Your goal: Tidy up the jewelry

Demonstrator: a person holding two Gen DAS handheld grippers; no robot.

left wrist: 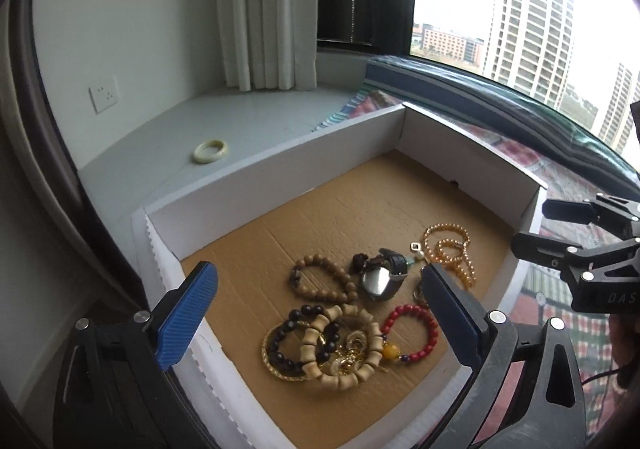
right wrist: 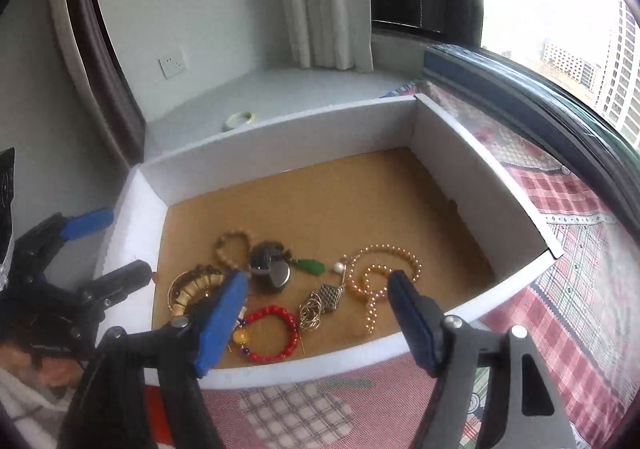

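Observation:
A white box with a brown cardboard floor holds a heap of jewelry. In the heap lie a wooden bead bracelet, a watch, a golden pearl necklace, a red bead bracelet and a bamboo-style bracelet. My left gripper hangs open above the heap, gripping nothing. My right gripper is open over the box's near wall, above the red bead bracelet and a metal pendant, with nothing between its pads. A pale jade bangle lies outside the box on the grey sill.
The box sits on a checked red cloth by a large window. A white curtain hangs behind, with a wall socket to the left. The box's far half shows bare cardboard.

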